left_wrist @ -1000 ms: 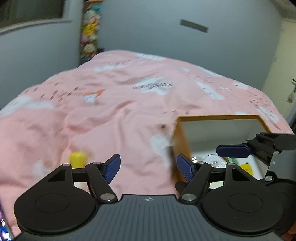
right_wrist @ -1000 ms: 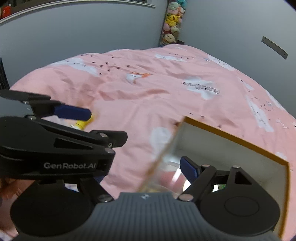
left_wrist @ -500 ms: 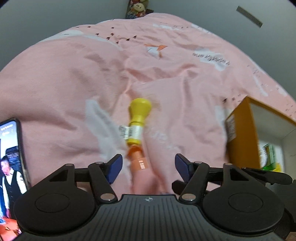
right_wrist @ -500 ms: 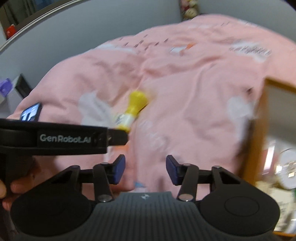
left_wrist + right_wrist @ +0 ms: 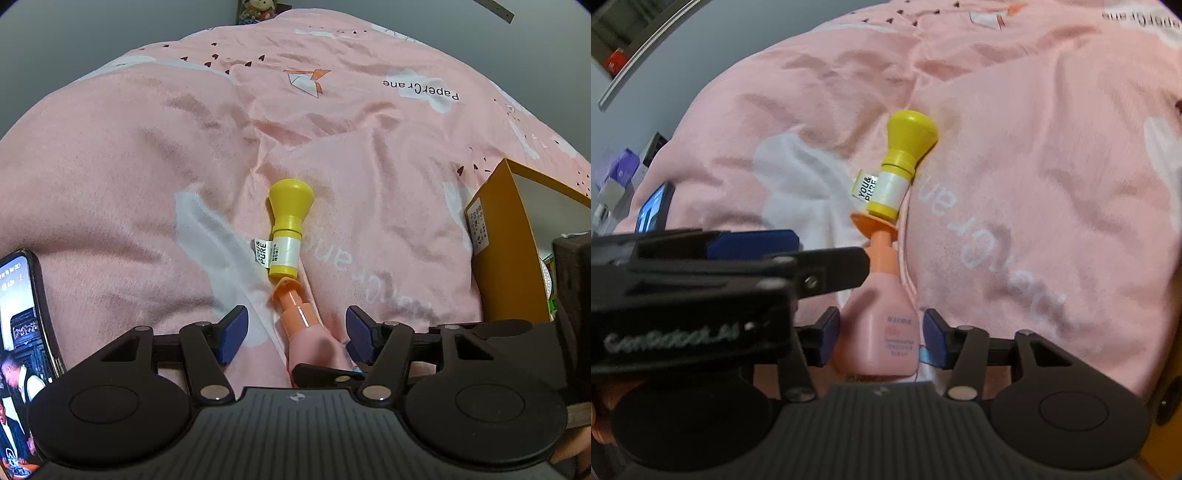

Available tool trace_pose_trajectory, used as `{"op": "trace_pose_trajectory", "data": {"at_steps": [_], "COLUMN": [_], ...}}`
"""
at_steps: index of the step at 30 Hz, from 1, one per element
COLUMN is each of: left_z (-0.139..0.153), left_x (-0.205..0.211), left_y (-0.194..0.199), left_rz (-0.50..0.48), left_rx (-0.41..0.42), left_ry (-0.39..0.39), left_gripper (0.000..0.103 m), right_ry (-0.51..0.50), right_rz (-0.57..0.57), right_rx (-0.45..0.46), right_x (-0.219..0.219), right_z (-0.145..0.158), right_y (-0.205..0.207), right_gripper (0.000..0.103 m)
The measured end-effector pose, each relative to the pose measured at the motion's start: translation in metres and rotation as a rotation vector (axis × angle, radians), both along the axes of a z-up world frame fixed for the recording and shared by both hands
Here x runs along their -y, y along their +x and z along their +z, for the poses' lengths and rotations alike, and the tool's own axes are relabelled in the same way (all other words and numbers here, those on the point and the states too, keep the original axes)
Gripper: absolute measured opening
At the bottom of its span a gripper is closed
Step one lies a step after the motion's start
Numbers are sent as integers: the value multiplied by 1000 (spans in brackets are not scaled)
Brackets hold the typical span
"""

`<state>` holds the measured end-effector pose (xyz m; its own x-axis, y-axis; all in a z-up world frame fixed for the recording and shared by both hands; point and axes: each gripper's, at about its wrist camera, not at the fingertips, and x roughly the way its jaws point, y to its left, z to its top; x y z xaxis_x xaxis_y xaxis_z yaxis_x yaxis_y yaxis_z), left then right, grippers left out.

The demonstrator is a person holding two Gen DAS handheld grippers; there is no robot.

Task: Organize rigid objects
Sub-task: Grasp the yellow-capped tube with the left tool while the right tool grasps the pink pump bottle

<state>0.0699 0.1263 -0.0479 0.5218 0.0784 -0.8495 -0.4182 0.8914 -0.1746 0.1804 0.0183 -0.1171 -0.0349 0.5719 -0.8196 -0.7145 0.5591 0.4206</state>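
A pink bottle with an orange pump top [image 5: 301, 325] [image 5: 882, 321] lies on the pink bedspread, its neck pointing away. A yellow bulb-shaped container with a white label [image 5: 288, 229] [image 5: 903, 166] lies just beyond it, touching the pump top. My left gripper [image 5: 295, 332] is open, its jaws on either side of the bottle's neck. My right gripper [image 5: 879, 332] is open, its pads [image 5: 934, 338] close beside the bottle's body. The left gripper [image 5: 753, 240] shows in the right wrist view.
An orange box with a white inside [image 5: 498, 251] stands at the right and holds several items. A phone [image 5: 22, 332] with a lit screen lies at the left. The bedspread [image 5: 147, 166] is soft and creased.
Both grippers have swung left from the orange box and come down over the pink bottle and yellow container. Both stay open.
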Motion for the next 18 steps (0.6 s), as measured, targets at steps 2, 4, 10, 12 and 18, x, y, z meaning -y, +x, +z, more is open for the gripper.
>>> {"op": "trace_pose_trajectory", "data": {"at_steps": [2, 4, 10, 12, 18], "left_z": [-1, -2, 0, 1, 13], "left_x": [0, 0, 0, -1, -1], "left_y": [1, 1, 0, 0, 2], "left_rz": [0, 2, -2, 0, -9], "left_rx": [-2, -1, 10, 20, 87], "left_ry": [-1, -2, -3, -6, 0], "left_gripper": [72, 72, 72, 72, 73], "right_ry": [3, 7, 25, 36, 83], "right_rz": [0, -2, -3, -8, -63], "right_rx": [-26, -49, -60, -48, 32], "right_x": [-4, -5, -7, -2, 23], "right_z": [-5, -10, -12, -6, 23], "right_y": [2, 3, 0, -3, -5], "right_gripper": [53, 54, 48, 48, 47]}}
